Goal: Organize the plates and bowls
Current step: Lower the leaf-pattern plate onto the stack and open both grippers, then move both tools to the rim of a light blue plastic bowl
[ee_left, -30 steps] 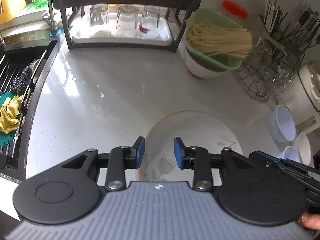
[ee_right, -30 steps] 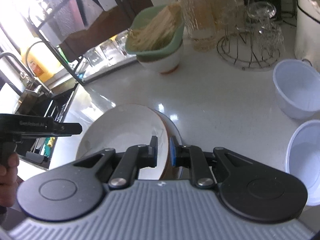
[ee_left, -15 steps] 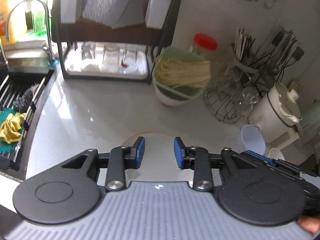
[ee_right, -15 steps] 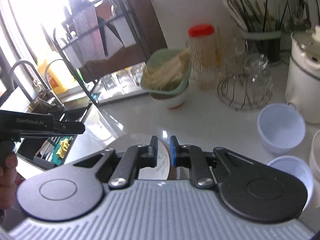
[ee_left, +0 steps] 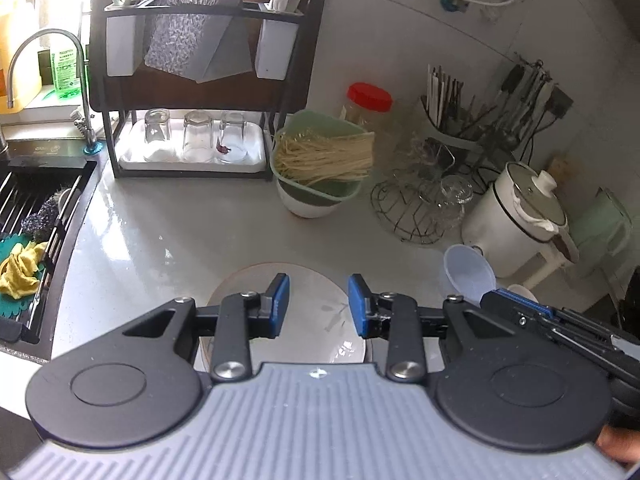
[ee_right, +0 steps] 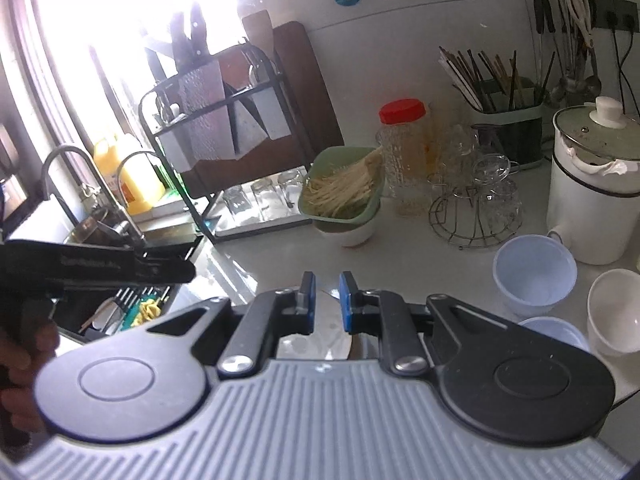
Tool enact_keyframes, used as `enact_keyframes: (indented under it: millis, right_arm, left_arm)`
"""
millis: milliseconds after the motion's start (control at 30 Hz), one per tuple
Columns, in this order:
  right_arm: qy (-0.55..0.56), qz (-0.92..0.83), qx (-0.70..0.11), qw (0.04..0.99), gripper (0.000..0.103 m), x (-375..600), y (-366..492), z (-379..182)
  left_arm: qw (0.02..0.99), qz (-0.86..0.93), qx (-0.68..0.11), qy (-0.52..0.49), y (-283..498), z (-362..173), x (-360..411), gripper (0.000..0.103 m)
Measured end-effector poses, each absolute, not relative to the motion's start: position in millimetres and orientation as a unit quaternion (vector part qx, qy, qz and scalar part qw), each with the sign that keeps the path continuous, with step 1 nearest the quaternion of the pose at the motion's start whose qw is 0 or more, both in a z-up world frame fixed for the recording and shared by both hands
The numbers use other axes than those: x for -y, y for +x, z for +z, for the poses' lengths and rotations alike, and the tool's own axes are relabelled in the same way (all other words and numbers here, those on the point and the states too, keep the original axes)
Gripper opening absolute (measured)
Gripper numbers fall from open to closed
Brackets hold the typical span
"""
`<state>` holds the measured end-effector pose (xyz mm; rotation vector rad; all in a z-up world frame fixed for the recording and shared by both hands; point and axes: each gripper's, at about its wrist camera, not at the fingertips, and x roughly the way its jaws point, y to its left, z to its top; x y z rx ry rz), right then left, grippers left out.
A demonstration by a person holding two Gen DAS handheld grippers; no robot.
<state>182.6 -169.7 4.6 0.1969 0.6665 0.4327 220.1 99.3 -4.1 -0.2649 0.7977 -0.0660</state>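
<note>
Both grippers have risen and drawn back from the round white flower-printed plate (ee_left: pixel 316 312); it now looks smaller, and more of the pale glossy tabletop (ee_left: pixel 180 232) and wall shows.

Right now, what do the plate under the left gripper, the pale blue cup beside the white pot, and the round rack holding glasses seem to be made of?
Plate: probably glazed ceramic, glossy white with a thin orange rim and printed leaf motif. Pale blue cup: likely plastic, matte and thin-walled, slightly translucent. Round rack: bare metal wire, thin shiny rods bent into loops.
</note>
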Motion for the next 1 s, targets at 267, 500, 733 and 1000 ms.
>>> enact_keyframes:
  millis: [267, 500, 733, 1000]
  right_arm:
    - [0.086, 0.173, -0.322, 0.927, 0.016, 154.8, 155.6, 8.1]
    - [0.086, 0.137, -0.32, 0.933, 0.016, 143.0, 127.3, 13.7]
    - [0.099, 0.111, -0.325, 0.934, 0.016, 149.9, 111.4, 10.4]
    - [0.106, 0.076, -0.332, 0.934, 0.015, 180.4, 118.8, -6.6]
  left_arm:
    - [0.914, -0.055, -0.381, -0.128, 206.4, -3.2, -120.7, 0.037]
    - [0.914, -0.091, -0.373, -0.132, 198.3, -10.1, -119.4, 0.037]
    - [0.908, -0.115, -0.38, -0.131, 193.7, -19.4, -103.1, 0.037]
    - [0.906, -0.137, -0.383, -0.115, 207.7, -27.5, -64.2, 0.037]
